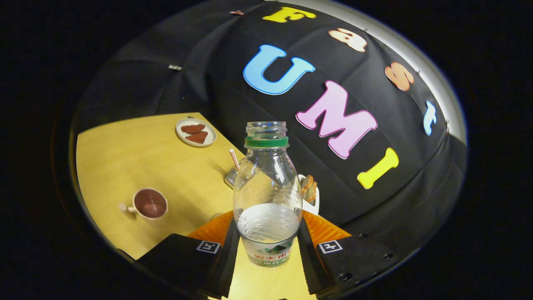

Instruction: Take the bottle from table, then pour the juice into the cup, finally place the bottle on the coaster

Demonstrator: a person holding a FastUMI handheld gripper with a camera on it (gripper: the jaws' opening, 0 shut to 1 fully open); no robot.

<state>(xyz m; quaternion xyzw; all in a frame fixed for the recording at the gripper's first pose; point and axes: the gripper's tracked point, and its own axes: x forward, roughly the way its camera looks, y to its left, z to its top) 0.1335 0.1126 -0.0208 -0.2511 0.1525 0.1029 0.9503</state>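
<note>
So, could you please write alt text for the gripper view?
The gripper is shut on an uncapped clear plastic bottle with a green neck ring, part-filled with liquid. Beyond, a yellow wooden table holds a cream mug and a small plate of brown pieces.

We saw the bottle (267, 200) clamped between both fingers of the gripper (268, 243), above the table (125, 158). The cup (150, 203) stood on the table to its left, the plate (195, 132) beyond the cup.

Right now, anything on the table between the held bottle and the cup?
No. In the gripper view, bare yellow tabletop separates the bottle, clamped in the gripper, from the cup.
</note>
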